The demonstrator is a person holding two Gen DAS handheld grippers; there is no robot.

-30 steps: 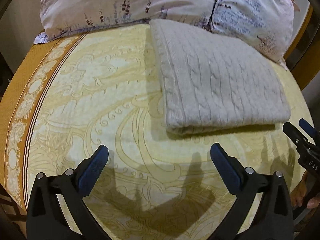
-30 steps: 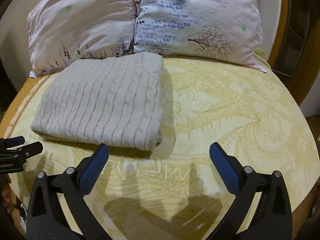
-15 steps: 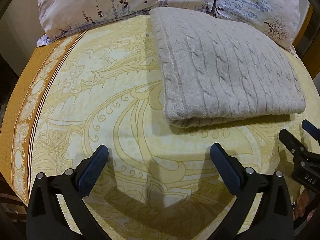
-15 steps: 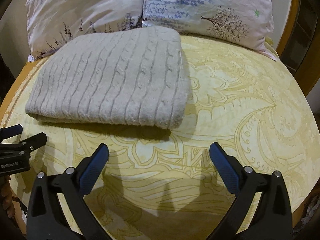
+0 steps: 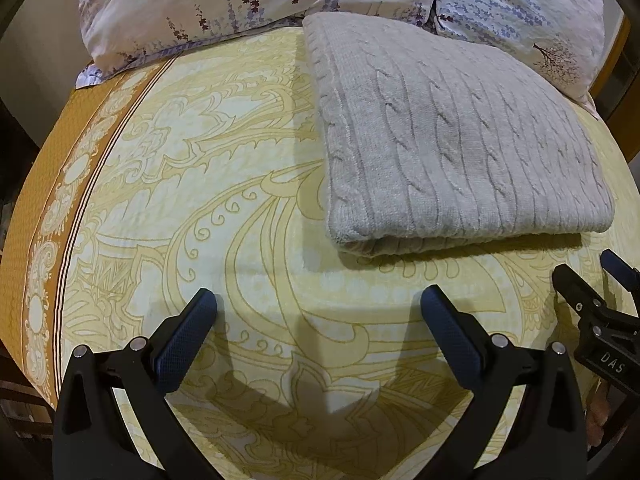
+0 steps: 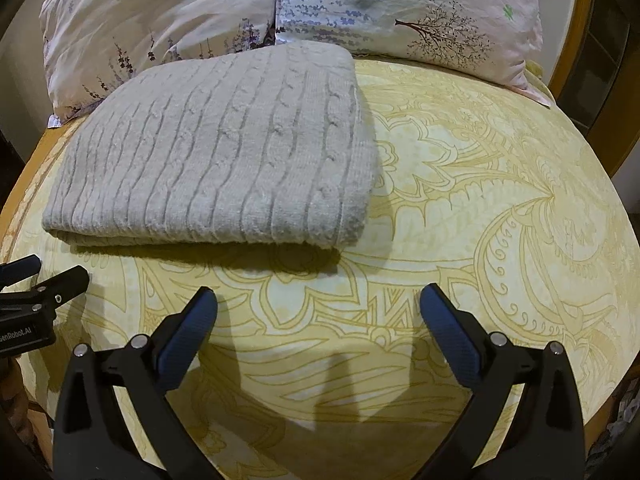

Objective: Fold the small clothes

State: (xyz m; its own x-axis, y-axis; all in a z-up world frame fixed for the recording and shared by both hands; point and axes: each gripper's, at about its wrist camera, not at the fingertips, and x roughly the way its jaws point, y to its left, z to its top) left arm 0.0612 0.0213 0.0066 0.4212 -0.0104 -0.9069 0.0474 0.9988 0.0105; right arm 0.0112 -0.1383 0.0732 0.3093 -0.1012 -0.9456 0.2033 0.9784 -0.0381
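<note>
Left wrist view: left gripper [image 5: 318, 312] over the bedspread [image 5: 240, 208], fingers spread wide w/ nothing between the blue pads [image 5: 182, 350]. Ahead and to the right lies the folded grey cable-knit sweater [image 5: 452, 152], a flat rectangle w/ its folded edge facing the camera; it sits clear of both pads, apart from them. Far edge of the sweater meets the floral pillows [image 5: 224, 4] at the head of the bed. Bedspread is pale yellow w/ scroll pattern and an orange-brown border band [image 5: 44, 216] along the left side. At the right edge, the right gripper [image 5: 596, 276] shows from the side, its tips parted, near the sweater's near-right corner but not touching. A bit of a hand [image 5: 598, 412] shows below it, prob. holding the handle; too dim to be sure.

Right wrist view: right gripper [image 6: 318, 312] likewise held wide apart, empty, pads [image 6: 452, 344] above bare bedspread [image 6: 460, 208]. Sweater [image 6: 216, 164] lies ahead-left, near fold toward the camera, far corner against the two pillows [image 6: 400, 8]. Left gripper [image 6: 60, 270] enters at the left edge, tips apart, just short of the sweater's near-left corner. Both grippers cast shadows on the bedspread in front of the sweater.
</note>
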